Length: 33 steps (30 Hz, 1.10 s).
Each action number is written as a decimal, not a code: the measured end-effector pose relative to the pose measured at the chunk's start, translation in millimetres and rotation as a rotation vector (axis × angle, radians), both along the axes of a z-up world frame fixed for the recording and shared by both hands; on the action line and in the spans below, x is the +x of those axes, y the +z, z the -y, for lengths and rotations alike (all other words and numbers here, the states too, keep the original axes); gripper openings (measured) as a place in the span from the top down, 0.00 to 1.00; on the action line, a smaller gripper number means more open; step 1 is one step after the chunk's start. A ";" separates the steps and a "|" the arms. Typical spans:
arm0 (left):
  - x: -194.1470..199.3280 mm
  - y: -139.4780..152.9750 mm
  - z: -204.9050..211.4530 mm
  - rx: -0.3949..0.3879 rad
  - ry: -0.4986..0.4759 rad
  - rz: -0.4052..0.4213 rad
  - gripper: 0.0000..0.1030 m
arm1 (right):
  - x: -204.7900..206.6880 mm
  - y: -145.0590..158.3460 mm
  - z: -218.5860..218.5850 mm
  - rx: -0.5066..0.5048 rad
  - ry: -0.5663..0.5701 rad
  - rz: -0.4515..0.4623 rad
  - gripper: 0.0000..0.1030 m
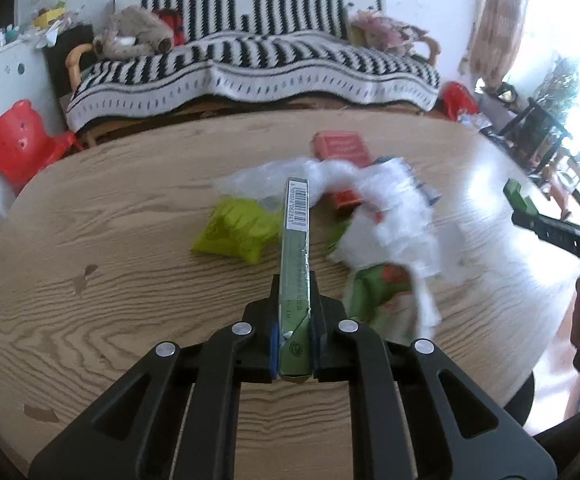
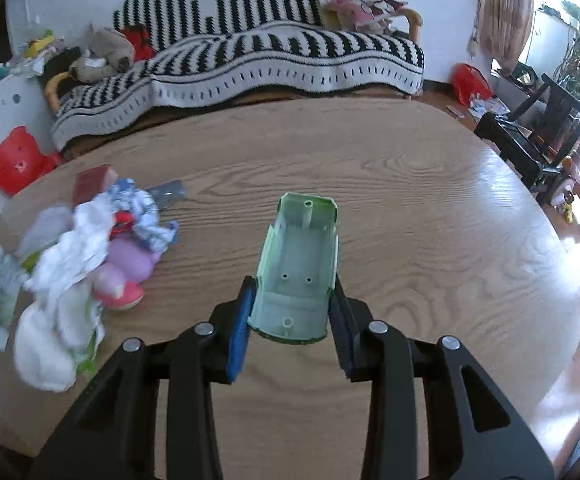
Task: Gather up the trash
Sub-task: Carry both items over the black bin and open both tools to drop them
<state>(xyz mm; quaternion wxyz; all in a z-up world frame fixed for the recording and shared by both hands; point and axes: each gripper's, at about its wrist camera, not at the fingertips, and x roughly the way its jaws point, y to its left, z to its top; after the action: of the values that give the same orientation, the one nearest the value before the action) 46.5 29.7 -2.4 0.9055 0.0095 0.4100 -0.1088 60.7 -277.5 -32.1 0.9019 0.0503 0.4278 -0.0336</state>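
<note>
The left gripper (image 1: 293,344) reaches forward, level over the wooden table (image 1: 130,280); its 2 jaws are closed down to the thickness of a slim green box (image 1: 295,248), clamped edge-up with a barcode label at the far end; the right gripper (image 2: 291,312) is held the same way above the table (image 2: 429,240), its jaws set wider and pressing both sides of a pale green plastic shell (image 2: 301,264), hollow side up, showing small screw posts inside; just beyond the left gripper lies the trash heap (image 1: 369,208): crumpled white plastic, a lime-green packet (image 1: 242,232) and a red box (image 1: 341,148), all blurred; only the right wrist view shows the pink and purple toy (image 2: 126,272) at the heap's near edge and blue-white crumpled paper (image 2: 142,212) behind it; only the left wrist view shows the right tool's green-tipped dark body (image 1: 545,216) from the side; farthest back, a sofa under a black-and-white striped blanket (image 1: 250,60) carries a plush toy (image 1: 134,36).
</note>
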 end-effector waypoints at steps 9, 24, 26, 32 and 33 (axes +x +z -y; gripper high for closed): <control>-46.3 13.7 129.3 -0.085 -0.362 0.018 0.90 | -121.1 15.5 55.7 0.011 -0.055 0.031 0.65; -136.1 -38.9 278.3 -0.117 -0.806 -0.155 0.90 | -267.8 -60.0 130.3 0.146 -0.193 -0.190 0.65; -139.5 -52.0 292.2 -0.116 -0.832 -0.211 0.90 | -275.3 -69.9 134.7 0.158 -0.207 -0.219 0.65; -137.7 -92.8 319.7 -0.045 -0.855 -0.316 0.90 | -277.9 -96.7 155.2 0.254 -0.266 -0.306 0.65; -136.2 -98.2 322.5 -0.037 -0.854 -0.329 0.90 | -278.2 -100.1 154.5 0.254 -0.268 -0.315 0.65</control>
<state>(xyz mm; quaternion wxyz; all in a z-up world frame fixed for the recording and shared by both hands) -89.7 -292.8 -100.6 0.7025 0.1443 0.5056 -0.4796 -217.5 -432.0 -132.1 0.7980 0.2138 0.5532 -0.1066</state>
